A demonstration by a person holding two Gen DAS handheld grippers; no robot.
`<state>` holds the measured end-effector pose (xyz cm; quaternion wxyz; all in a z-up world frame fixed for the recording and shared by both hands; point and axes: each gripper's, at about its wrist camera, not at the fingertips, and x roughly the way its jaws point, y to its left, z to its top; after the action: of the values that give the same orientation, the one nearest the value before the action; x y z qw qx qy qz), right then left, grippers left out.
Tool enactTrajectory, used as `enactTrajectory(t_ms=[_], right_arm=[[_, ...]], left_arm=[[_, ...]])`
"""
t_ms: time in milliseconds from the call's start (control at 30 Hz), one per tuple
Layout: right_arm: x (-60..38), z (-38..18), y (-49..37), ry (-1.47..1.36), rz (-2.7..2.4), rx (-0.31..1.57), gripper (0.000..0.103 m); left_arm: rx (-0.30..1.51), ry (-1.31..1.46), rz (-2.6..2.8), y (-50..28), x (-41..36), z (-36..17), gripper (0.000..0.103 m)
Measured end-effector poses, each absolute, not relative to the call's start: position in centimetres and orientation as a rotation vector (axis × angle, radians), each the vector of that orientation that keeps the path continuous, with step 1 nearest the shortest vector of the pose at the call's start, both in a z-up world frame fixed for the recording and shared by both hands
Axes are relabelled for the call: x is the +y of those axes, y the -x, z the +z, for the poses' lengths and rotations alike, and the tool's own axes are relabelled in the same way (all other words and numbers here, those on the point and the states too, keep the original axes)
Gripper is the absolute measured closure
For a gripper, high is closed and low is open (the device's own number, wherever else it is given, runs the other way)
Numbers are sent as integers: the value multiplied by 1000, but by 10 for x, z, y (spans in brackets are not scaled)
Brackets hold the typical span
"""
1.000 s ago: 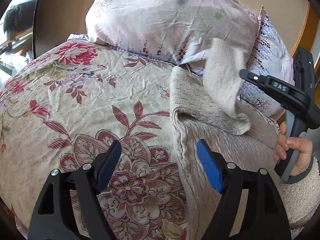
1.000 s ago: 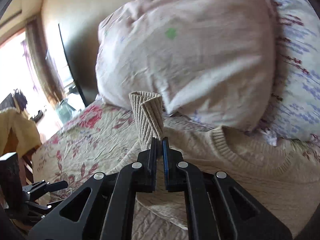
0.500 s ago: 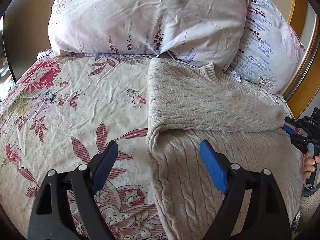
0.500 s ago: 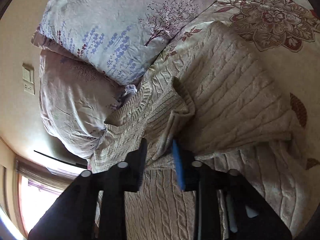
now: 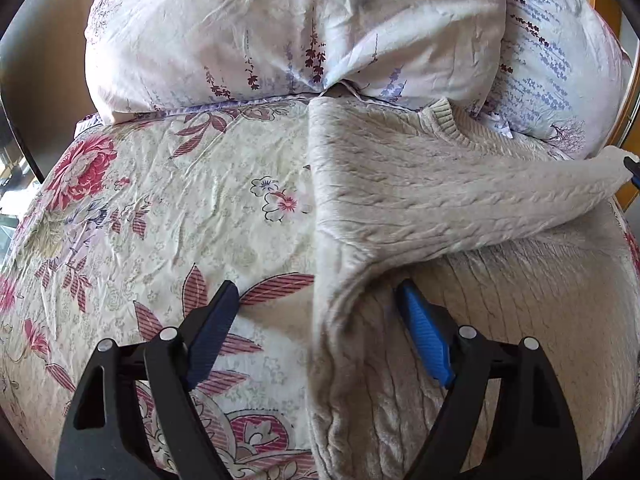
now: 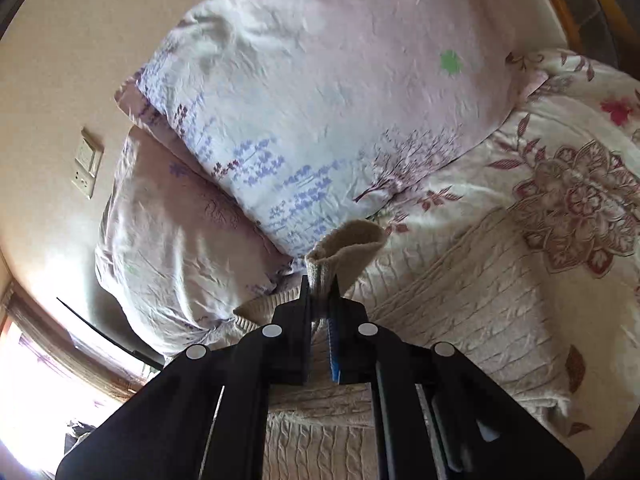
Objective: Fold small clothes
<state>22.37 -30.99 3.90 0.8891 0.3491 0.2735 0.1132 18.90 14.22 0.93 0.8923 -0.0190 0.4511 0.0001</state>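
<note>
A beige cable-knit sweater [image 5: 420,216] lies on the floral bedspread, its left sleeve folded across the body toward the right. My left gripper [image 5: 316,312] is open and empty, its fingers straddling the sweater's left folded edge just above the cloth. My right gripper [image 6: 320,292] is shut on the ribbed sleeve cuff [image 6: 348,244] and holds it stretched out; its tip shows at the far right of the left wrist view [image 5: 632,168]. The sweater's body shows below it in the right wrist view [image 6: 460,300].
Two flower-printed pillows [image 5: 288,28] [image 6: 320,112] lean against the wall behind the sweater. The floral bedspread [image 5: 160,208] extends left of the sweater. A wall socket [image 6: 86,168] is on the wall. A wooden bed frame edge [image 5: 624,92] is at the right.
My right gripper carried the sleeve cuff across the sweater to the right side and pulled the sleeve flat. My left gripper moved closer to the sweater's left edge, still open.
</note>
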Motion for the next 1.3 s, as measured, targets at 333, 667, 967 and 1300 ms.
enactTrajectory(t_ms=[333,667,967,1300], right_arm=[[-326,-30,-216,-828,146,793,96],[-326,-5,-193,-709,104,772,55],[-303,24,-222,-626,239,730,42],[-286,-4,-236,-569,197,846,22]], left_arm=[[924,98,77,-198,158,12,26],[909,88,72,-172,166,24,22],[770,204,-175,-191,120,66,19],[929,156,-94,-232,97,23,32]])
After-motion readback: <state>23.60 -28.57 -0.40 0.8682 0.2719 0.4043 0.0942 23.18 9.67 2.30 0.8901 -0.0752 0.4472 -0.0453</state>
